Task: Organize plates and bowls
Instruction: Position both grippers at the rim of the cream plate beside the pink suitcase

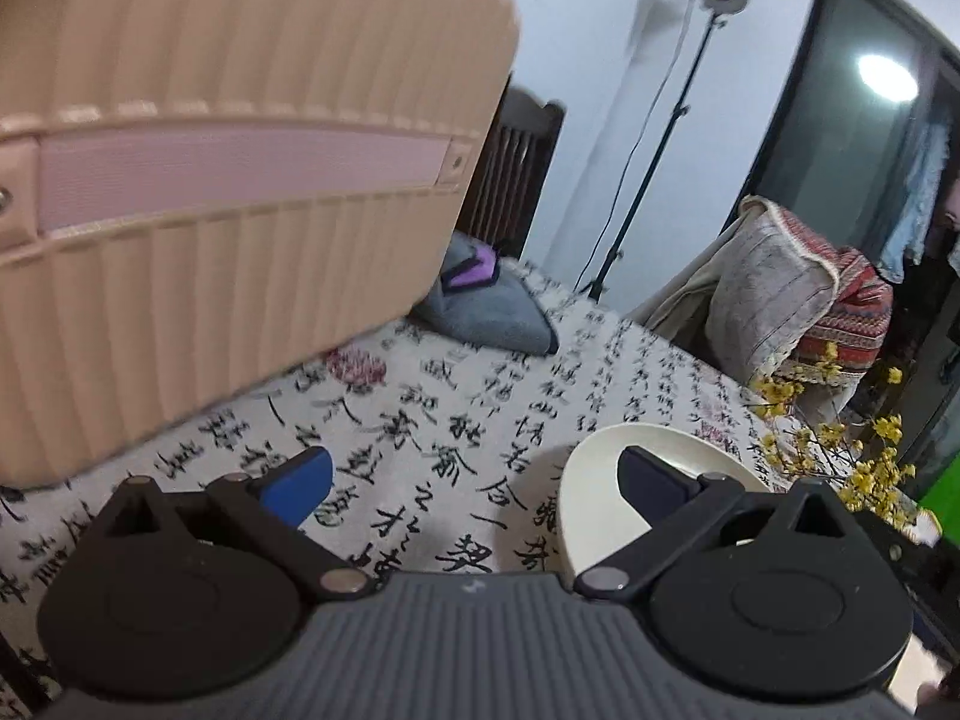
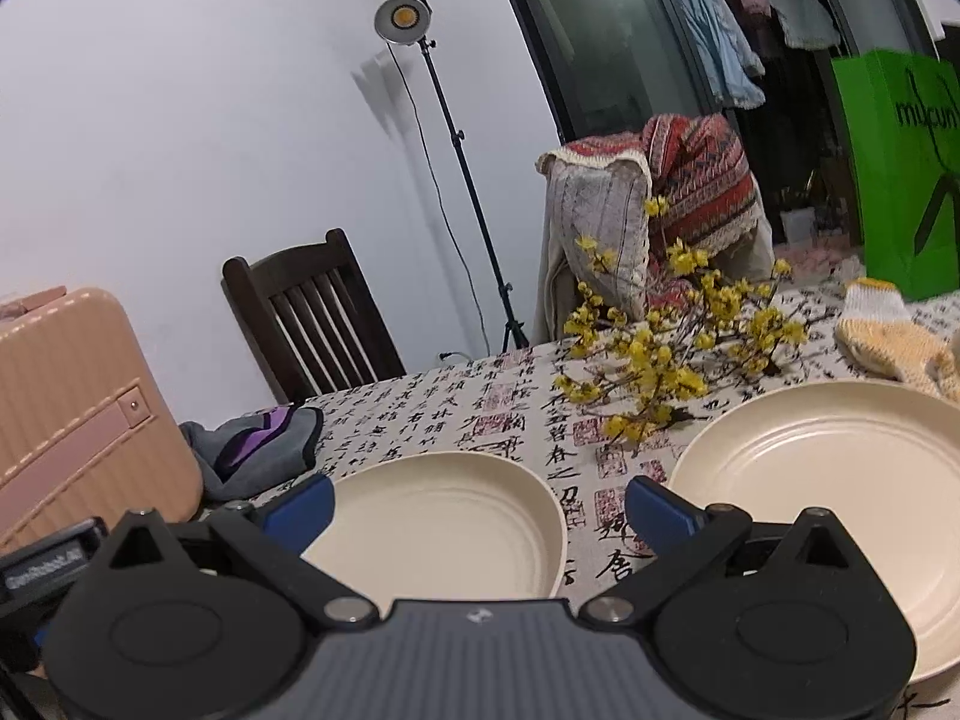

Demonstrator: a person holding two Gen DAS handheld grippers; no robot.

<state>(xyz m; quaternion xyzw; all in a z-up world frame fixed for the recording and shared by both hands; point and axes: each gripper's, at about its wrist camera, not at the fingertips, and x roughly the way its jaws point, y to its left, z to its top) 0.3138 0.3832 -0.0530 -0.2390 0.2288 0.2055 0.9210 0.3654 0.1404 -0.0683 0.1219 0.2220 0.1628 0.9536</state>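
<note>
You work in dim, cool light: a studio lamp [image 2: 403,18] glows ahead of your tongs, a ceiling light glares in the glass door [image 2: 612,60], and edges bend and blur.

Smaller plate [image 2: 444,522]: cream, round, shallow, faint concentric rings inside; lies flat and right side up on the calligraphy-print tablecloth [image 2: 480,414]; empty.
Larger plate [image 2: 834,480]: cream, round, wider rim, ringed well; flat, right side up, empty; to the right of the smaller one, apart, a strip of cloth between them.
Left wrist view: one cream plate [image 1: 606,498] shows at lower right, flat on the cloth, partly hidden.
Bowls: cannot tell of any.
</note>
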